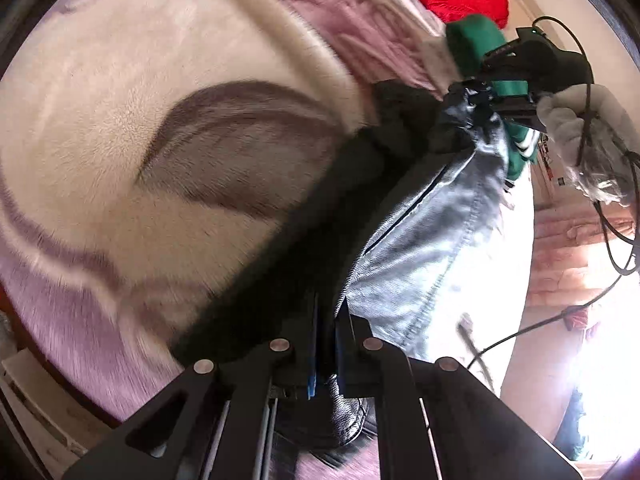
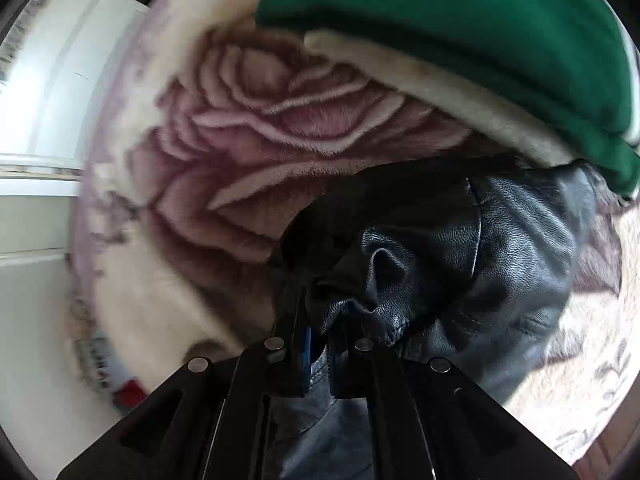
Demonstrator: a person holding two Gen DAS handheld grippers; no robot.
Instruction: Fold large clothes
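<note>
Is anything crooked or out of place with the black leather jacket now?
Nothing stands out. The black leather jacket hangs bunched between the left gripper and right gripper above the rose-patterned plush blanket; no damage shows.

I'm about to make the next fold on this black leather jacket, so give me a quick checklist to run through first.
1. Left gripper clamped on the black leather jacket: ok, leather sits between its closed fingers.
2. Right gripper clamped on the jacket: ok, a bunched leather edge is pinched between its fingers.
3. Jacket stretched between the two grips: ok, the left wrist view shows it running up to the other gripper.
4. Jacket lifted free of the floral blanket: cannot tell, its lower part is out of view.
5. Landing area free of other clothes: not ok, the green garment lies on the blanket right beside the jacket.
6. Sleeves tucked in: cannot tell.
</note>
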